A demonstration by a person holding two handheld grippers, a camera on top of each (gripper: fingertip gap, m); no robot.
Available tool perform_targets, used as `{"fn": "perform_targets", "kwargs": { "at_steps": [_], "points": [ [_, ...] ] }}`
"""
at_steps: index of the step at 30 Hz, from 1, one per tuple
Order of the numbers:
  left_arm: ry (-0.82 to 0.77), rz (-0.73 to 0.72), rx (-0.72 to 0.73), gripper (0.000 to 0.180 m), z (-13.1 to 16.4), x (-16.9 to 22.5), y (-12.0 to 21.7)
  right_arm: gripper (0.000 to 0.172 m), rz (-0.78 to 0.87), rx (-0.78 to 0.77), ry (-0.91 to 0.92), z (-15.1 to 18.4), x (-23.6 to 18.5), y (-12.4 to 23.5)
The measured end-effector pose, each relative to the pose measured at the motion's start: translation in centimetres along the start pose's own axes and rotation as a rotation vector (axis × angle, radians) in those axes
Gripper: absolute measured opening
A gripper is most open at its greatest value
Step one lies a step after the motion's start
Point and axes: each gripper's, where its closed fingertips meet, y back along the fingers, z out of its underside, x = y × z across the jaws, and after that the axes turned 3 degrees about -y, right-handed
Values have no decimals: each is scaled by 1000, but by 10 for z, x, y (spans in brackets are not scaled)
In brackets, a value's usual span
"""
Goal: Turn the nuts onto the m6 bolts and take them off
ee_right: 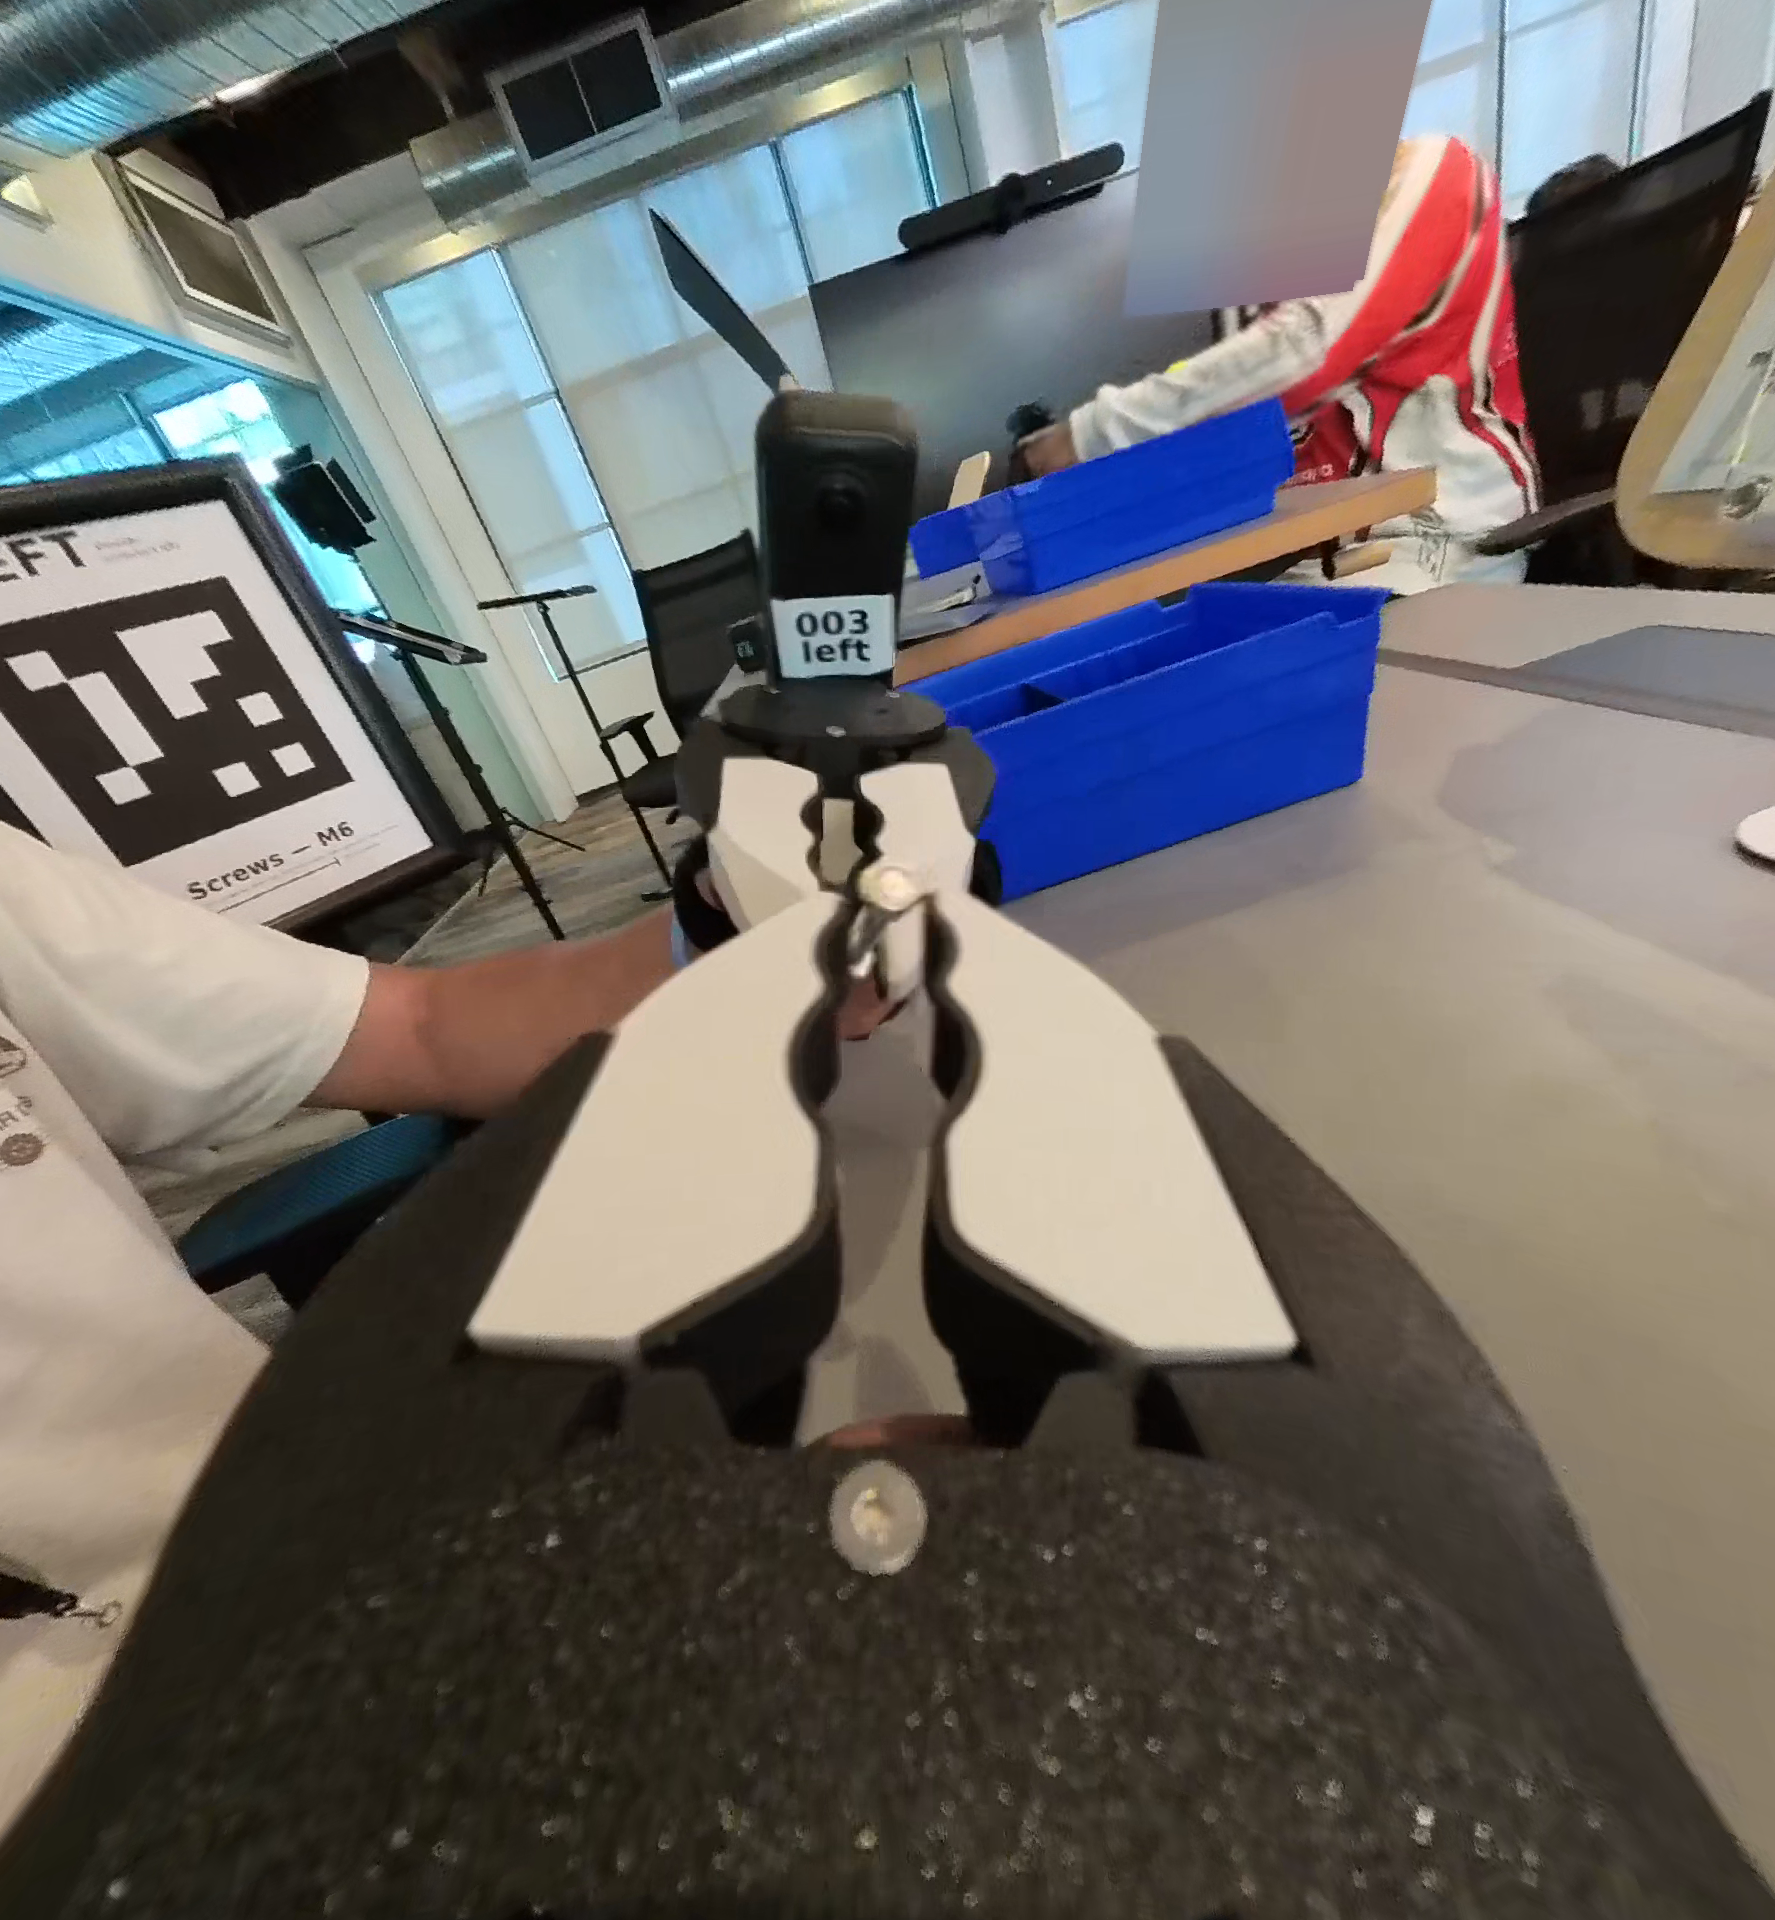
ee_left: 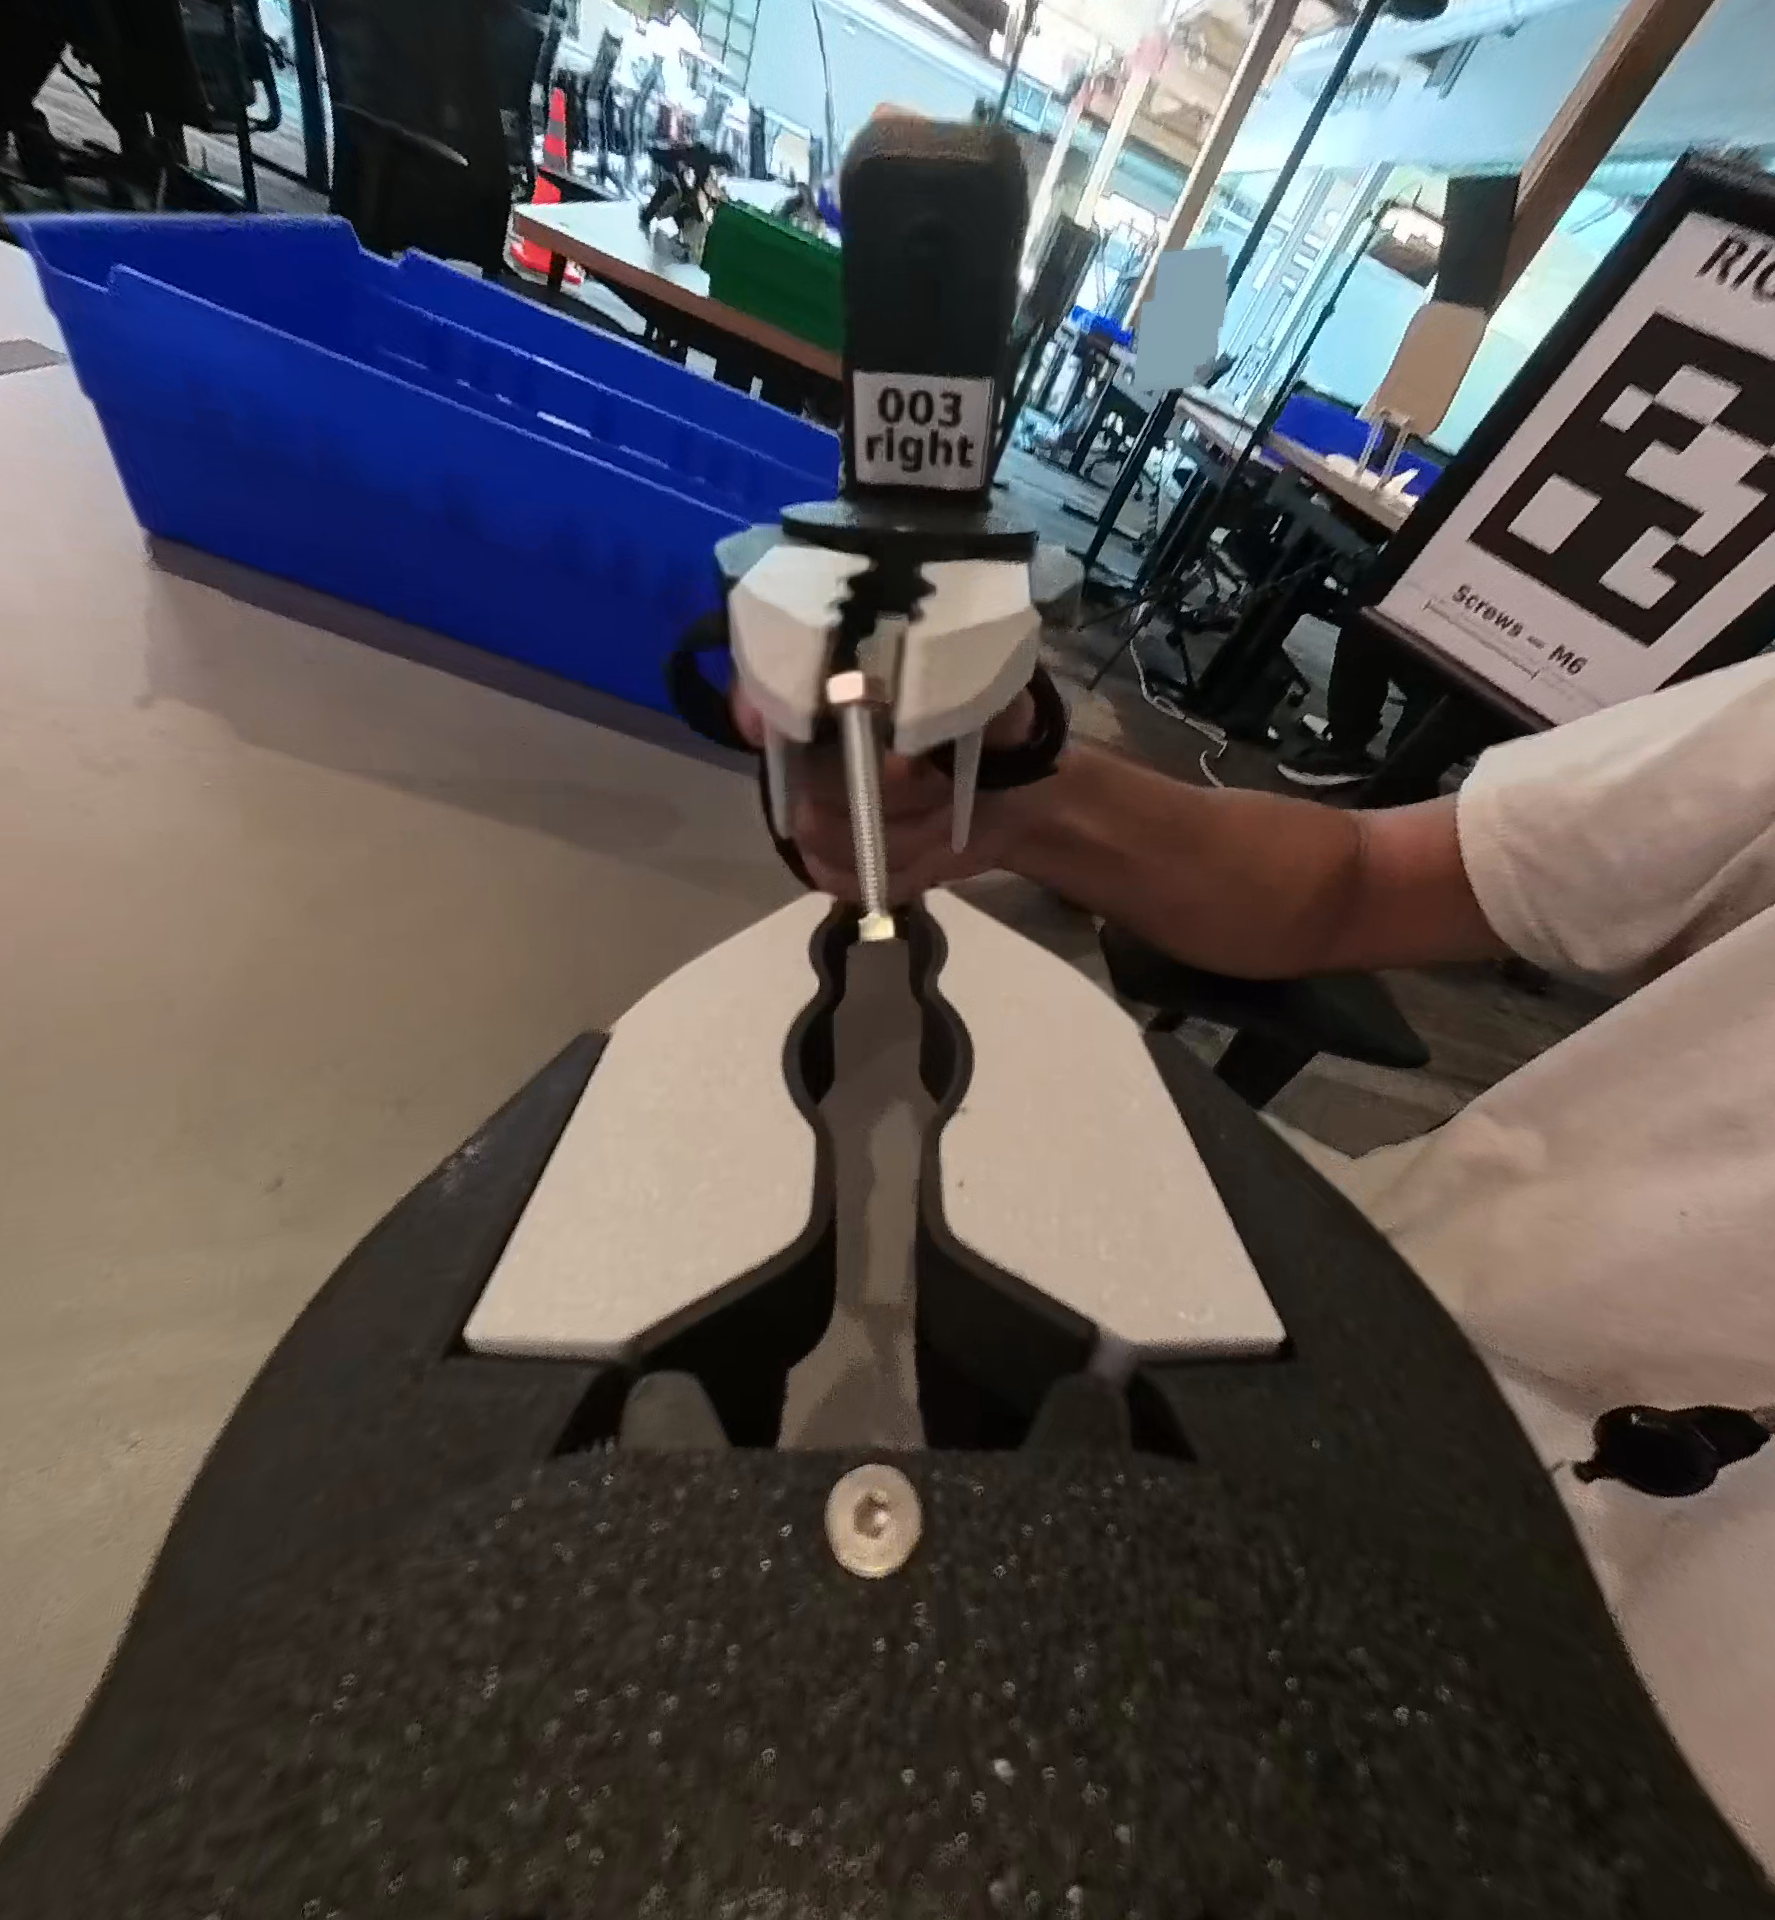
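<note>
Left wrist view: left hand-held gripper (ee_left: 878, 928) pinches the nut (ee_left: 879, 927), facing right hand-held gripper (ee_left: 848, 691) clamping the bolt (ee_left: 866, 795).

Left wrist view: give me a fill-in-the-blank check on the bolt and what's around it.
The silver ____ runs between the left gripper and the right gripper.
The bin on the table is ____.
A person's ____ grips the right gripper from below.
Missing: bolt; blue; hand.
</note>
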Motion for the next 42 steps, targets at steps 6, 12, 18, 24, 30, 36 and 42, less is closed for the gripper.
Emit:
{"fn": "perform_targets", "kwargs": {
  "at_steps": [6,12,18,24,30,36,42],
  "points": [
    [-232,-302,-120,10,14,-29,-3,9,114,-51,-166,9,23,-2],
    [-498,-600,-262,10,24,-55,0,9,281,-94,-426,26,51,1],
    [-504,-601,-307,10,32,-59,-3,8,221,-51,-577,28,48,1],
    [-223,-314,-110,10,13,-30,-2,36,90,15,-303,8,32,0],
    [1,17,61,10,-10,4,6,39,-34,118,-133,-10,4,2],
    [-13,34,24,10,-5,8,1,10,-77,72,-92,-5,-8,-1],
    [-228,-293,-102,10,11,-27,-1,9,103,-23,-223,10,25,-1]
  ]
}}
